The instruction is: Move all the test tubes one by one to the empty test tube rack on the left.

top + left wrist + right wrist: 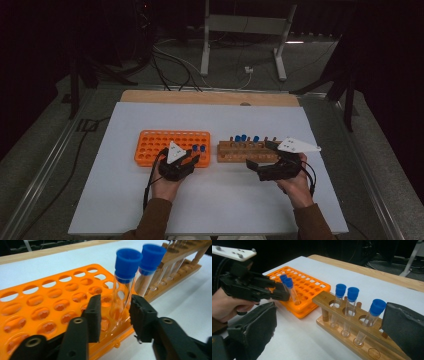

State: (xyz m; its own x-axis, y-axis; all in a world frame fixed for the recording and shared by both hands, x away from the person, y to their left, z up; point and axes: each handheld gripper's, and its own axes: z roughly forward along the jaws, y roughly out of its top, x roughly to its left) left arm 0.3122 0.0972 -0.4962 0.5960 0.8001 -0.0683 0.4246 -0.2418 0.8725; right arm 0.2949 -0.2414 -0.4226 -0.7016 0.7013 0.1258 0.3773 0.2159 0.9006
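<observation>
At the orange rack's (50, 305) right end, the left gripper (115, 312) straddles an upright blue-capped tube (122, 290), jaws slightly parted and clear of the glass, while the right gripper (329, 335) gapes wide by the wooden rack (352, 327).

A dim lab or test room set up for recording bench work. A white sheet (210, 200) covers a wooden table (210, 97), and on it stand an orange plastic tube rack (152, 145) and a wooden tube rack (240, 150), both holding clear test tubes with blue caps (128, 258). Around the table run metal frame rails (45, 165), with loose cables (170, 60) trailing over a grey carpeted floor (310, 65), the legs of a metal stand (280, 45) behind, and darkness beyond.
</observation>
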